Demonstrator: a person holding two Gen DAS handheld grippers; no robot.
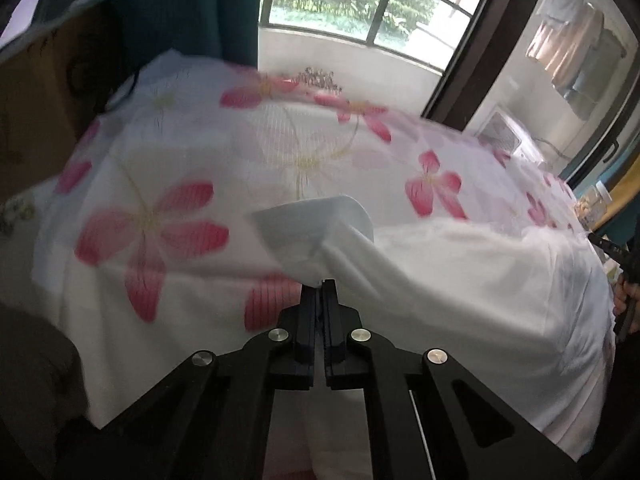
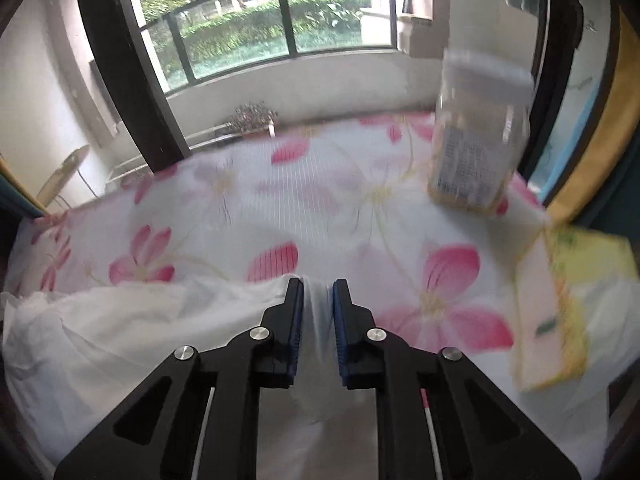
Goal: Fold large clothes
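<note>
A white garment (image 1: 460,280) lies on a table covered by a white cloth with pink flowers (image 1: 160,216). My left gripper (image 1: 322,284) is shut on an edge of the garment, whose corner flips up above the fingertips. In the right wrist view the garment (image 2: 120,320) spreads to the left and a strip of it runs between the fingers of my right gripper (image 2: 317,286). The jaws stand slightly apart with the cloth between them; I cannot tell whether they grip it. The right gripper also shows at the far right of the left wrist view (image 1: 616,252).
A clear plastic jar (image 2: 480,136) stands on the floral cloth (image 2: 320,200) at the right. A yellow and pink box (image 2: 560,312) lies at the right edge. Behind the table are a window (image 2: 260,32), a dark door frame (image 2: 132,80) and a potted plant (image 2: 252,116).
</note>
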